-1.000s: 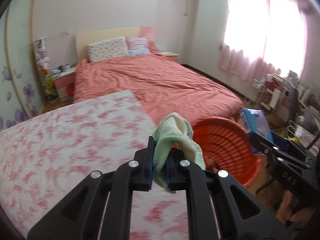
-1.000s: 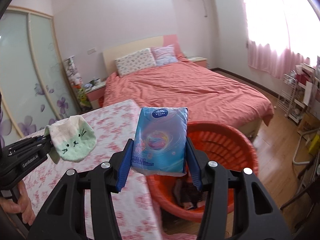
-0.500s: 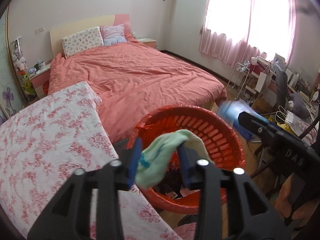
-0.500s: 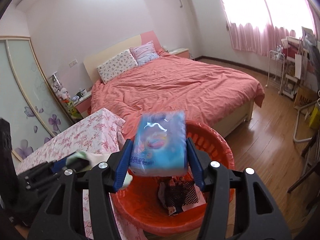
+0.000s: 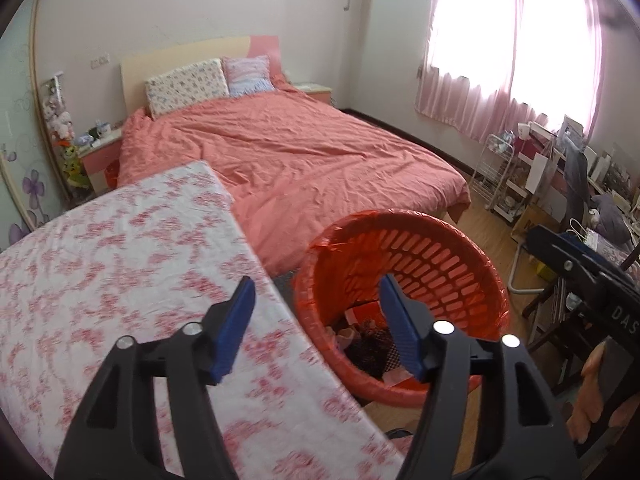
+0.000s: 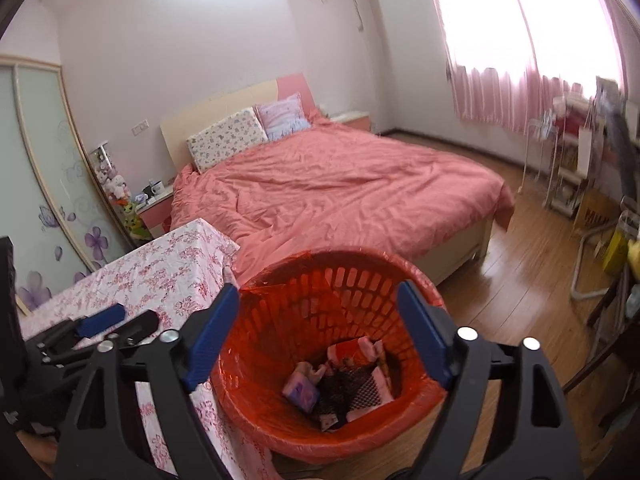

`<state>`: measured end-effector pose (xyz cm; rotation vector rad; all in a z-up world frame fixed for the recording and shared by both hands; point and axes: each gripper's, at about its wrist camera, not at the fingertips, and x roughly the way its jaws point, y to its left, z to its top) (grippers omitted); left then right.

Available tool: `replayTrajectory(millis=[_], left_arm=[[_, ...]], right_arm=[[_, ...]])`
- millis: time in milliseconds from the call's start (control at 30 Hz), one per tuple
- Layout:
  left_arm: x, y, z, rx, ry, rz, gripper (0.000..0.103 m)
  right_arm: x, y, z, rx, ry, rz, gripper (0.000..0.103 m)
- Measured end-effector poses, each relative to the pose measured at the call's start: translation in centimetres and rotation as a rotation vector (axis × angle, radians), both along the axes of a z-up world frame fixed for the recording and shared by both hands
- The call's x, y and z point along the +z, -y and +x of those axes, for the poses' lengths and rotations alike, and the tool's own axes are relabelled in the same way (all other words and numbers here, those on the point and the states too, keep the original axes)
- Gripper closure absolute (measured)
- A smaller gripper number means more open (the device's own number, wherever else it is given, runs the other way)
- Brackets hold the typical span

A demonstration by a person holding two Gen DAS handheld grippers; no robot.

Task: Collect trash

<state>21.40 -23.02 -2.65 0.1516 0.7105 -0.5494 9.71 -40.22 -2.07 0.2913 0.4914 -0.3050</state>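
A red plastic basket (image 5: 452, 264) lined with a red bag stands on the floor beside the table; it also shows in the right wrist view (image 6: 348, 276). Several pieces of trash (image 6: 340, 384) lie at its bottom. My left gripper (image 5: 316, 292) is open and empty, above the table edge and the basket's near rim. My right gripper (image 6: 318, 300) is open and empty, right above the basket. The left gripper (image 6: 116, 320) shows at the left in the right wrist view, and the right gripper's black body (image 5: 580, 268) at the right in the left wrist view.
A table with a pink floral cloth (image 5: 100, 264) stands left of the basket. A bed with a salmon cover (image 5: 296, 152) lies behind. A white rack and a cluttered desk (image 5: 560, 172) stand at the right, on a wooden floor (image 6: 532, 264).
Both grippers have opened. The green sock has left the left gripper and the blue tissue pack has left the right one. Both moved over the basket.
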Motion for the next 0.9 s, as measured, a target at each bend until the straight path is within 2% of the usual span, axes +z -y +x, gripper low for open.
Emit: replayTrajectory(millis=[67,133,200,300,600,733,900], left_arm=[[0.7,-1.9,-1.3,0.021,0.029,-0.003,0.029],[1.4,-4.1,-3.1,0.050,0.068,-0.006,0.021],[1.8,-6.1,-4.6,0.089,0.102,-0.002,0.011],[2.0,-8.9,-6.6,0.141,0.131,0.007,0.006],[1.4,-16.6,-14.5,0.373,0.266,0.071,0.004],[0.9,-18.8,-17.0,0.432,0.272,0.058,0.004],[0.5,-20.8,-19.1,0.480,0.235,0.022,0.004]], right_arm=[[0.5,-0.9,-0.7,-0.002,0.016,-0.032,0.012],[1.1,-2.2,-1.9,-0.003,0.041,-0.067,0.002],[1.5,-3.5,-3.2,-0.010,0.074,-0.096,0.002],[1.7,-5.4,-4.7,-0.021,0.085,-0.132,0.002],[0.8,-11.5,-9.7,-0.072,0.091,-0.228,0.002],[0.1,-13.2,-11.1,-0.091,0.077,-0.224,0.002],[-0.3,-15.0,-12.1,-0.110,0.056,-0.228,0.002]])
